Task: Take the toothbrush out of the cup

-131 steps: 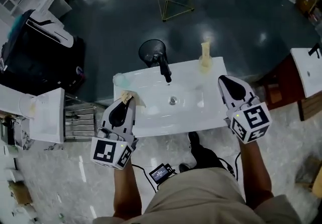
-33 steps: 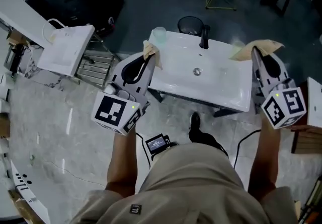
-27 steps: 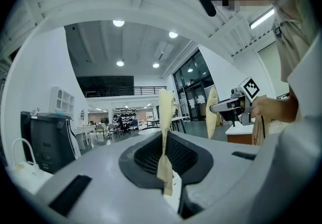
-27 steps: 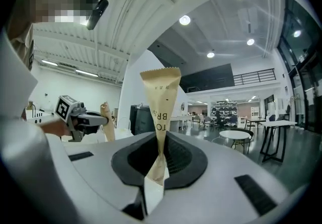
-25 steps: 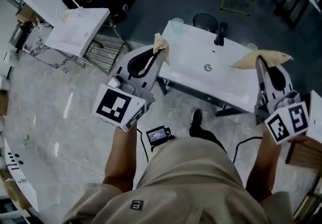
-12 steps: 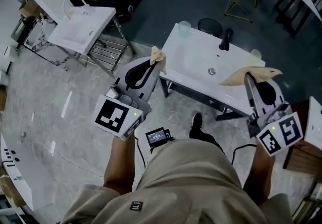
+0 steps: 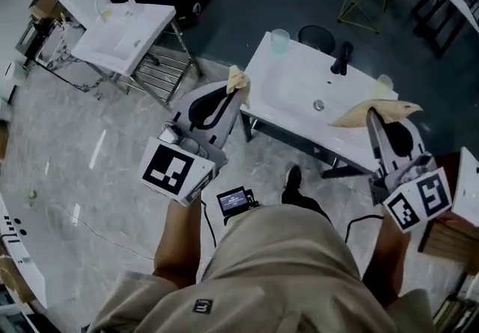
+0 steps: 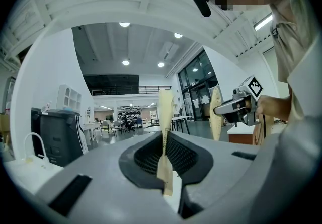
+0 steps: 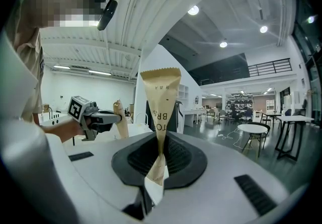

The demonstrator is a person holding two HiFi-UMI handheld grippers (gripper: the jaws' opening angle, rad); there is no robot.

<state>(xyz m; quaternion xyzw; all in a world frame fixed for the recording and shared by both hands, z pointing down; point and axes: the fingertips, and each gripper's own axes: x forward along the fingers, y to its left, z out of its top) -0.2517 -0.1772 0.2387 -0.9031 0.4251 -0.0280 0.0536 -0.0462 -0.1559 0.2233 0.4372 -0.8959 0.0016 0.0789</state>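
Brown kraft paper fills both grips: the left gripper (image 7: 233, 93) is clenched on a narrow strip (image 8: 164, 135), and the right gripper (image 7: 371, 115) pinches a wider wrapper piece (image 9: 161, 109). On this wrapper I can read only "TO" and "BR" — likely part of "toothbrush". The print above it, and that on the strip, is too small to read. A pale green cup (image 7: 280, 40) stands at the far corner of the white washbasin (image 7: 288, 96), and a second cup (image 7: 385, 83) stands at its right side. No toothbrush can be made out in either. The risk, as I judge it: with both grippers occupied, nothing can grasp the brush — and the thin paper may slip into the basin.
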